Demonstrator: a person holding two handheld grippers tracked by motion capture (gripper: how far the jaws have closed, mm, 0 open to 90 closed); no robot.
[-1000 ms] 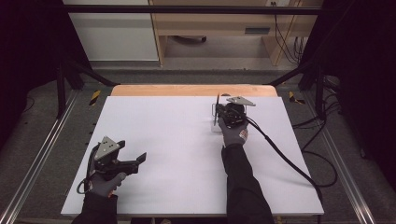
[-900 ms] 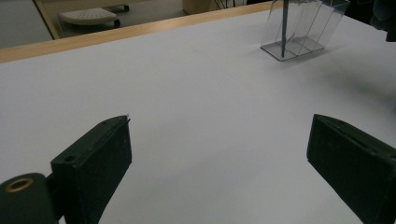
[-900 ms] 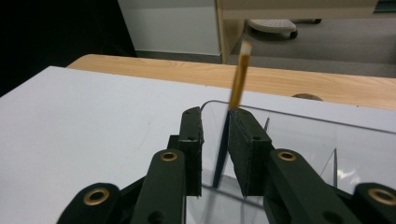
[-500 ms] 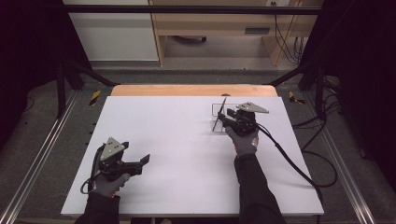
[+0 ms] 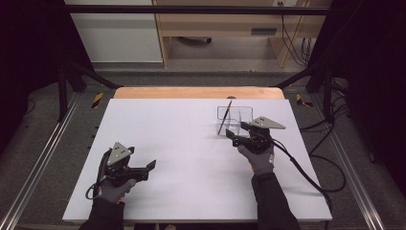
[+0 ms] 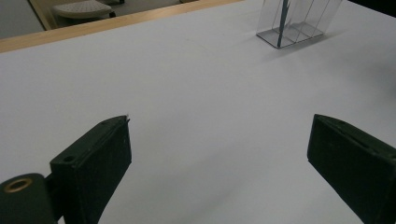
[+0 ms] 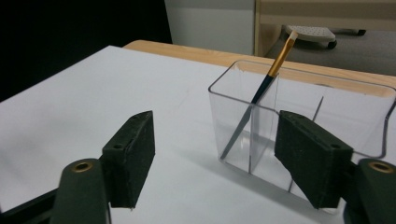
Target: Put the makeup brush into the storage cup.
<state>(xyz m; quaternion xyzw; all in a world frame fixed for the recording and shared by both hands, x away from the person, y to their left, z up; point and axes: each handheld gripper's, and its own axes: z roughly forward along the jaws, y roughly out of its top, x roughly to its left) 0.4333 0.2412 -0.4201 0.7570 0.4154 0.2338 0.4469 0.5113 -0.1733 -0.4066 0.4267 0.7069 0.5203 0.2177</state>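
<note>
At the lower left of the high view, the left gripper rested low over the white table, jaws spread and empty, well apart from everything. Right of centre stood a clear divided holder with a slim brush leaning in its left compartment, long axis steep, tip tilted toward the upper right. Just beside it, lower right, the right gripper pointed left, jaws spread, clearly the nearer hand.
</note>
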